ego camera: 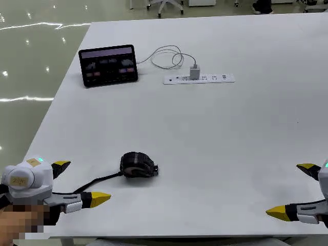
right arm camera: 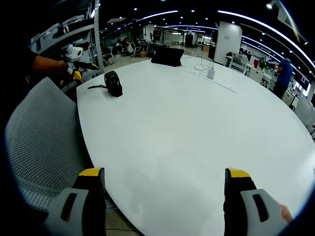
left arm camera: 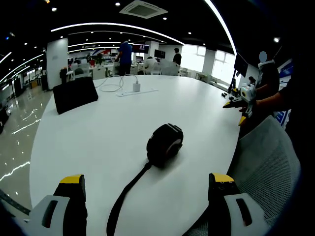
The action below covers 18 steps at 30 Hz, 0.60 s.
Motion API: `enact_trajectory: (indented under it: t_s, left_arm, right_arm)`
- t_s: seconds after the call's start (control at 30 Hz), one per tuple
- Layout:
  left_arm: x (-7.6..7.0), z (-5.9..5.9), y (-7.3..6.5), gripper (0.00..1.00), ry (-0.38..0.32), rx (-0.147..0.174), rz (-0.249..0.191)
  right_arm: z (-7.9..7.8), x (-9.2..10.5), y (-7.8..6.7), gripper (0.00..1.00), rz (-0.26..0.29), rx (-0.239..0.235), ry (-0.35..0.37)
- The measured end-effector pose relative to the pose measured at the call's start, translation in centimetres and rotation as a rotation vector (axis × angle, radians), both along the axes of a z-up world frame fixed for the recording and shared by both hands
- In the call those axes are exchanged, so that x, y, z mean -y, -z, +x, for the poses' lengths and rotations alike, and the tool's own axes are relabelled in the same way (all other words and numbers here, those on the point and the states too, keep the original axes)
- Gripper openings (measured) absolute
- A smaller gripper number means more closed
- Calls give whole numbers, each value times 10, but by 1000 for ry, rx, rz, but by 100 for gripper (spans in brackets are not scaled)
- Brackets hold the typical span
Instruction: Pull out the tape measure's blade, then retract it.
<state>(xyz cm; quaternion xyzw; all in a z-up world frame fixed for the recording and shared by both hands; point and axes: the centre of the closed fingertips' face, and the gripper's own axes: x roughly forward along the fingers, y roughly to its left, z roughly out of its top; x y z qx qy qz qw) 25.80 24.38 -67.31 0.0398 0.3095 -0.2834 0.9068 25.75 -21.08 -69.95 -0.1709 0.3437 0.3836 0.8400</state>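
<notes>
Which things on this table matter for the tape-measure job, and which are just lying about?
For the job:
- black round tape measure with black strap
- left tool, open
- right tool, open

Lying about:
- dark propped-up tablet
- white power strip
- white charger with its cable

Worktop (ego camera: 230, 143) plain white. Tape measure (ego camera: 138, 165) black, strap (ego camera: 95, 182) black. Left tool (ego camera: 82, 180), right tool (ego camera: 292, 189): white-grey bodies, yellow tips. Tablet (ego camera: 108, 65) black, pink patches on screen. Power strip (ego camera: 199, 78) white. Chair (right arm camera: 39, 142) grey mesh.
</notes>
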Motion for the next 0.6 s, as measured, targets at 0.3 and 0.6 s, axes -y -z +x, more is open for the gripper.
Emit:
enact_trajectory:
  t_s: [0.3,0.6]
  left_arm:
    - [-3,3,0,100,-7,8,3]
    - [-1,14,-4,100,42,32,39]
  right_arm:
    - [2,-1,-1,95,5,-6,-7]
    - [19,-11,-14,99,23,26,-21]
